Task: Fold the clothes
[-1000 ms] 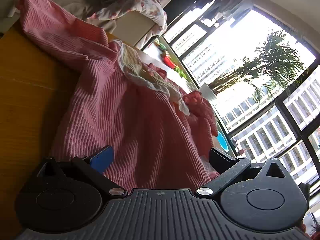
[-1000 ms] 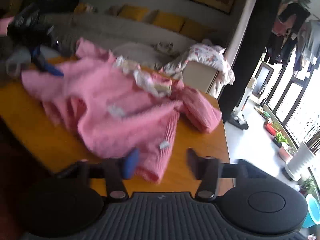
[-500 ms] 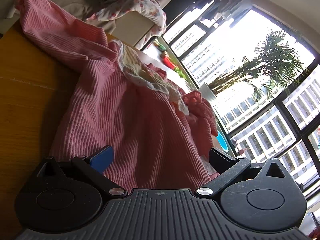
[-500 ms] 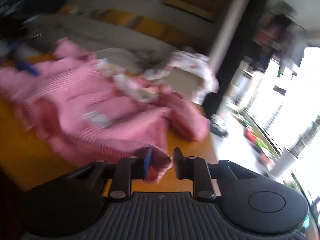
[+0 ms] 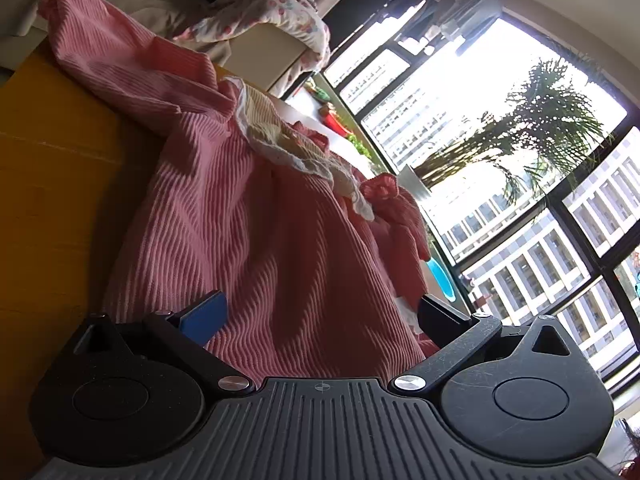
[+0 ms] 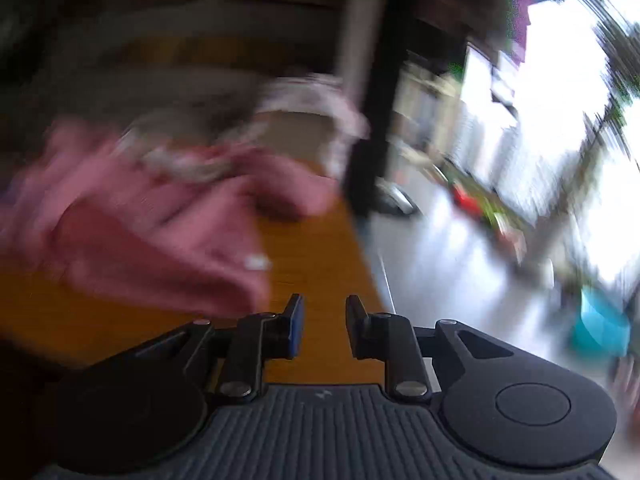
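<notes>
1. Bright window panes (image 5: 500,184) fill the right of my left wrist view, with a potted palm (image 5: 532,132) and pale tower blocks beyond the glass.
2. On this side of the window lies the yellow wooden table (image 5: 52,184), and the pink ribbed garment (image 5: 256,240) is spread across it, one sleeve reaching to the table's far corner and a cream frilled collar (image 5: 296,152) bunched near its middle.
3. Beyond the table's far edge a floral-printed cloth (image 5: 276,8) is draped over a pale piece of furniture.
4. My left claw (image 5: 320,312) stands wide open low over the garment's near hem; the cloth runs between the blue pad and the black one, and I cannot see either pad pressing on it.
5. From my right wrist everything is smeared by motion blur, but the same table (image 6: 320,256) shows as an orange strip running away from me.
6. Pink cloth (image 6: 160,232) lies heaped on the table's left part, its near edge just left of my left finger.
7. My right claw (image 6: 323,324) has just been narrowing its jaws; they now stand a small gap apart with only bare table showing between the pads, so it holds nothing.
8. Right of the table are a grey floor (image 6: 432,264) and glaring windows.
</notes>
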{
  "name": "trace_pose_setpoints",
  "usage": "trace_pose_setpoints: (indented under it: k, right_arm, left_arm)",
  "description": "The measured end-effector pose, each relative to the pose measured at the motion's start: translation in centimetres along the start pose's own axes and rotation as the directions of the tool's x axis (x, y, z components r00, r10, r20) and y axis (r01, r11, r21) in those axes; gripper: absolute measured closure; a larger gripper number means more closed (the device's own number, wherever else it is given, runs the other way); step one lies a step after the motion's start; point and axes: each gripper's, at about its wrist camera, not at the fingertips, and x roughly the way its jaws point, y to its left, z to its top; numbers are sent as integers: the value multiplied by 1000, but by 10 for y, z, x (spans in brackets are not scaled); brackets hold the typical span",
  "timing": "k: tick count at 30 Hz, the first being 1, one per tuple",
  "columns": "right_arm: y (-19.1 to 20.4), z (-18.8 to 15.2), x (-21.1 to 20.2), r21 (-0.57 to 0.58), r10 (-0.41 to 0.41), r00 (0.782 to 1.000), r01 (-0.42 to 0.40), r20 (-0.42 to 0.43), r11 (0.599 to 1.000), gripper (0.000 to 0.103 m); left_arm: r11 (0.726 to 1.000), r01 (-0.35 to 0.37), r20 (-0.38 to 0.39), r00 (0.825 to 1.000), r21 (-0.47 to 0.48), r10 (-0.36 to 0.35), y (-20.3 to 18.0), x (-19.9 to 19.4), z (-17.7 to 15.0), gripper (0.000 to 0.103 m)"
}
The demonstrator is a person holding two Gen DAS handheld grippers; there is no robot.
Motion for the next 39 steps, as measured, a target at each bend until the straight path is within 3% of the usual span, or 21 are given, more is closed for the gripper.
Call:
trace_pose_setpoints:
  k: [2, 6, 8, 9, 10, 11, 14, 17, 22, 24, 27, 29, 30, 32, 34, 37, 39]
  right_arm:
    - [22, 6, 4, -160, 32, 999, -28, 25, 987, 79]
    - [53, 23, 16, -318, 130, 990, -110, 44, 942, 72]
    - [68, 25, 23, -396, 145, 988, -112, 55, 911, 72]
    - [75, 25, 24, -430, 138, 989, -99, 60, 898, 74]
    - [80, 26, 26, -458, 120, 990, -72, 76, 886, 95]
    - [81, 28, 26, -467, 86, 991, -28, 105, 884, 102]
    - [62, 40, 19, -409, -27, 985, 95, 169, 908, 102]
    - [46, 37, 11, -398, -91, 984, 146, 156, 906, 102]
    - [49, -2, 13, -454, -88, 996, 82, 7, 887, 102]
    - [40, -11, 10, -395, -99, 995, 80, -28, 915, 101]
    - [9, -4, -6, -184, -81, 996, 73, -41, 980, 77]
    - [-16, 10, -18, 3, -61, 998, 61, 4, 998, 27]
    - [-28, 18, -23, 97, -46, 998, 42, 37, 994, 16]
    - [-43, 34, -25, 259, 47, 993, -73, 106, 963, 0]
    - [-48, 51, -13, 380, 196, 965, -249, 172, 891, 0]
    - [-40, 71, 19, 499, 382, 892, -453, 242, 739, 0]
    - [-30, 79, 51, 596, 493, 831, -539, 259, 595, 0]
  left_arm:
    - [1000, -1, 3, 1000, 0, 1, 0, 0, 0, 0]
    - [1000, -2, 4, 1000, -1, 2, 0, 1, -1, 0]
    - [1000, -2, 5, 1000, -1, 2, 0, 0, -1, 0]
    - [1000, -2, 4, 1000, -1, 2, 0, 0, -1, 0]
    - [1000, -2, 3, 1000, 0, 2, 0, 0, -1, 0]
    - [1000, -2, 2, 1000, -1, 2, 0, 0, -1, 0]
    - [1000, -2, -2, 1000, -2, 2, 0, -3, -2, 0]
    - [1000, -1, -4, 1000, 2, 1, -1, -5, -4, 0]
    - [1000, 1, -17, 1000, -2, -1, -5, -10, -10, 0]
    - [1000, -1, -24, 1000, -8, 1, -5, -14, -12, 0]
    - [1000, -14, -43, 999, -16, 13, -7, -18, -12, 0]
    - [1000, -24, -55, 998, -10, 23, -10, -19, -8, 0]
    - [1000, -17, -51, 999, 0, 17, -13, -19, -4, 0]
    - [1000, 15, -39, 999, 19, -14, -19, -15, 5, 0]
    - [998, 39, -27, 999, 40, -37, -27, -7, 15, 0]
    - [997, 24, -22, 1000, 74, -22, -36, 17, 29, 0]
    - [996, 6, -39, 999, 87, -2, -34, 37, 36, 0]
